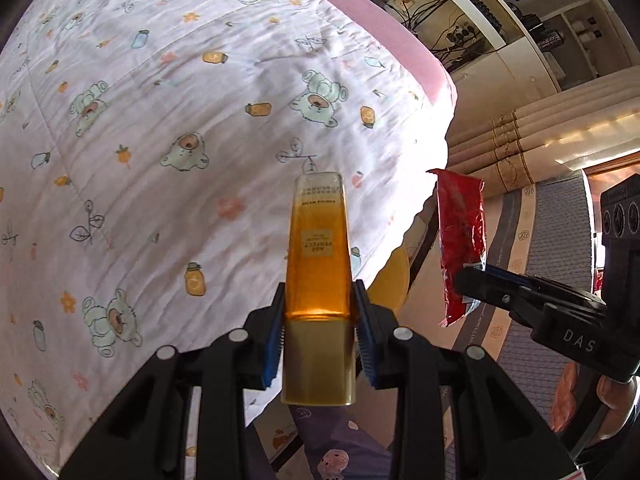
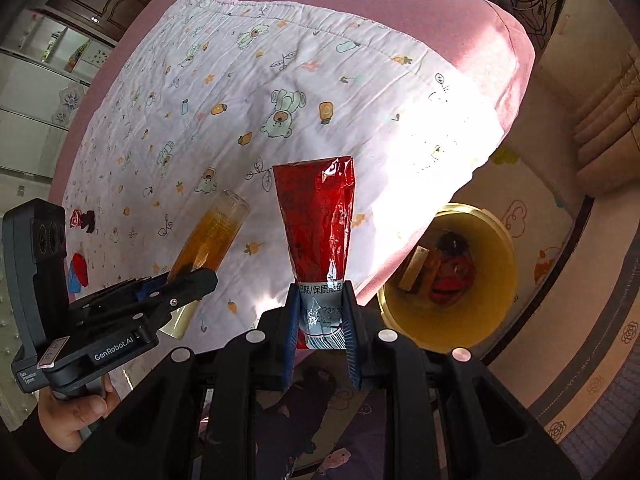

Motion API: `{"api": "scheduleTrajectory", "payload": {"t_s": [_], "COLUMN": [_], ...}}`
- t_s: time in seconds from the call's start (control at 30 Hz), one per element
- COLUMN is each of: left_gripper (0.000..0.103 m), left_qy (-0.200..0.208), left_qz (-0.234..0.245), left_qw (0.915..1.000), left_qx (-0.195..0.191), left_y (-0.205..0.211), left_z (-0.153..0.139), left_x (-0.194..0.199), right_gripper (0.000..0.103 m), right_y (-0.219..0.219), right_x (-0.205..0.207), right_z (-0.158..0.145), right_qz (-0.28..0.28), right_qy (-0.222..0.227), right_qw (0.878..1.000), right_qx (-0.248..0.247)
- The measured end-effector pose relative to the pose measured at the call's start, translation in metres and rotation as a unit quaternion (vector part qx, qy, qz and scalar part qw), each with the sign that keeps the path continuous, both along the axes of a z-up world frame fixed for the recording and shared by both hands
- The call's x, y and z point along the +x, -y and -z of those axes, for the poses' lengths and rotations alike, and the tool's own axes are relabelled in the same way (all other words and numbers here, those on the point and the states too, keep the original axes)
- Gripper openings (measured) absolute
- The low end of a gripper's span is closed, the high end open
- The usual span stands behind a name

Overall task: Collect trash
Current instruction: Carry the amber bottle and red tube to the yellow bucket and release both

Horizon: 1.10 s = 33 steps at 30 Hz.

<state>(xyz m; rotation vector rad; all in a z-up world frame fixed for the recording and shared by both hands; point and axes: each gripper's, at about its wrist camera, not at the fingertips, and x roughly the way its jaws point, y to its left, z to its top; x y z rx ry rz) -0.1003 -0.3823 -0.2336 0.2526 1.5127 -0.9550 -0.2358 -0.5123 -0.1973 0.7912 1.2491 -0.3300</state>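
My left gripper (image 1: 319, 316) is shut on an amber cosmetic bottle (image 1: 319, 256) with a gold cap, held upright over the corner of the bed. In the right wrist view the same bottle (image 2: 212, 236) shows at the left, in the left gripper (image 2: 176, 284). My right gripper (image 2: 322, 312) is shut on the lower end of a crumpled red snack wrapper (image 2: 318, 220). The wrapper (image 1: 460, 240) also hangs at the right of the left wrist view, pinched by the right gripper (image 1: 476, 280). A yellow bin (image 2: 480, 328) stands on the floor beside the bed and holds trash.
The bed carries a white quilt (image 1: 160, 140) printed with bears over a pink mattress (image 2: 400, 4). A small red and blue item (image 2: 78, 268) lies on the quilt at left. A patterned floor mat (image 2: 560, 240) surrounds the bin. Cables and shelves (image 1: 460, 28) stand behind the bed.
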Motion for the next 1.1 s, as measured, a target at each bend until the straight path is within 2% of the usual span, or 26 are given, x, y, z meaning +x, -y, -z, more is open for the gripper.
{"api": "scheduleTrajectory", "payload": {"t_s": [0.23, 0.43, 0.53, 0.57, 0.6, 0.67, 0.9, 1.1], "left_gripper": [0.032, 0.032, 0.032, 0.039, 0.060, 0.071, 0.070, 0.070], "left_qy": [-0.014, -0.018, -0.035, -0.040, -0.046, -0.038, -0.022, 0.005], "left_qz": [0.055, 0.096, 0.119, 0.127, 0.132, 0.139, 0.142, 0.108], "left_qw": [0.9984, 0.9952, 0.9922, 0.9910, 0.9900, 0.9893, 0.9891, 0.9940], "left_qx": [0.003, 0.008, 0.010, 0.015, 0.018, 0.021, 0.030, 0.015], "left_y": [0.071, 0.112, 0.126, 0.130, 0.133, 0.135, 0.134, 0.115], "left_z": [0.010, 0.018, 0.023, 0.026, 0.029, 0.031, 0.033, 0.012], "left_x": [-0.061, -0.103, -0.118, -0.123, -0.127, -0.132, -0.134, -0.109], "right_gripper": [0.020, 0.020, 0.025, 0.028, 0.035, 0.036, 0.036, 0.036], "right_y": [0.048, 0.073, 0.082, 0.085, 0.087, 0.091, 0.093, 0.082], "right_x": [-0.067, -0.113, -0.130, -0.135, -0.139, -0.148, -0.161, -0.130], "right_z": [0.016, 0.027, 0.031, 0.032, 0.034, 0.039, 0.043, 0.027], "right_qz": [0.048, 0.074, 0.085, 0.091, 0.095, 0.103, 0.111, 0.081], "right_qy": [-0.015, -0.025, -0.029, -0.032, -0.036, -0.042, -0.043, -0.024], "right_qw": [0.999, 0.997, 0.996, 0.995, 0.995, 0.993, 0.992, 0.996], "right_qx": [0.012, 0.018, 0.024, 0.022, 0.024, 0.027, 0.034, 0.024]}}
